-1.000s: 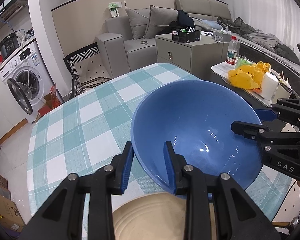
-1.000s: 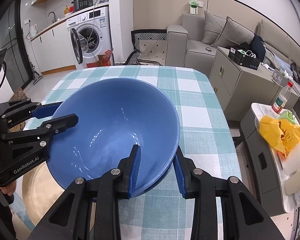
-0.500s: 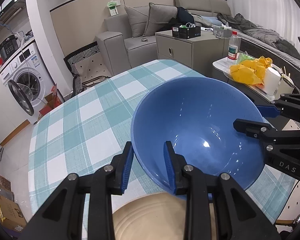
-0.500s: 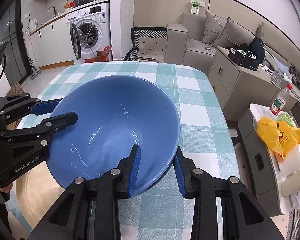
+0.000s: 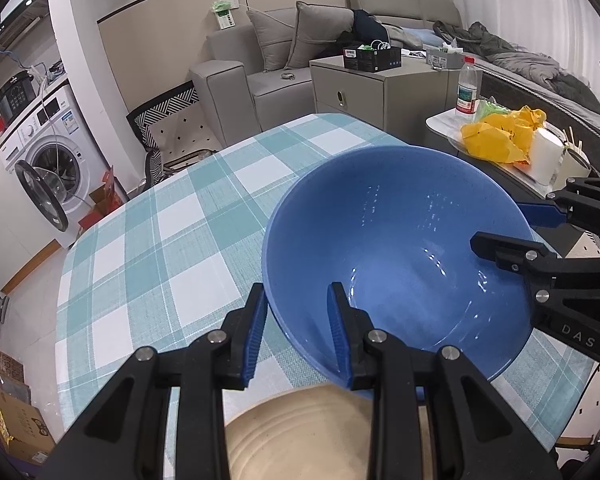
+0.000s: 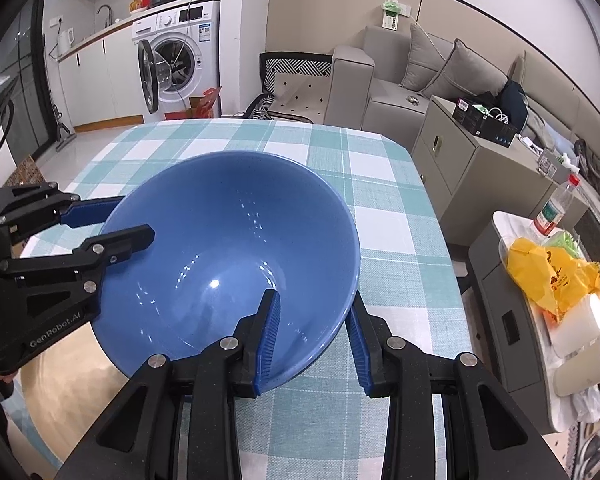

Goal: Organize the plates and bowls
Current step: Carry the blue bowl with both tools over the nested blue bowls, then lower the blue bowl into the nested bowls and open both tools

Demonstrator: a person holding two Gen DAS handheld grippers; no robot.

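Note:
A large blue bowl [image 5: 396,256] is held over the teal-checked table by both grippers. My left gripper [image 5: 296,332] straddles its near rim, one finger inside and one outside, with a gap to the outer finger. My right gripper [image 6: 314,336] straddles the opposite rim the same way; it shows in the left wrist view [image 5: 512,232]. The bowl [image 6: 228,256] is tilted a little. A beige plate [image 5: 300,432] lies under it at the table's near edge, also in the right wrist view [image 6: 72,392].
The checked tablecloth [image 5: 148,248] covers the table. A side table with a yellow bag [image 5: 504,136], a water bottle [image 5: 468,88] and a paper roll stands to the right. A grey cabinet [image 6: 460,152], a sofa and a washing machine [image 6: 180,64] lie beyond.
Both grippers and the bowl have shifted slightly toward the table's near side over the beige plate. The grips on the rim look unchanged.

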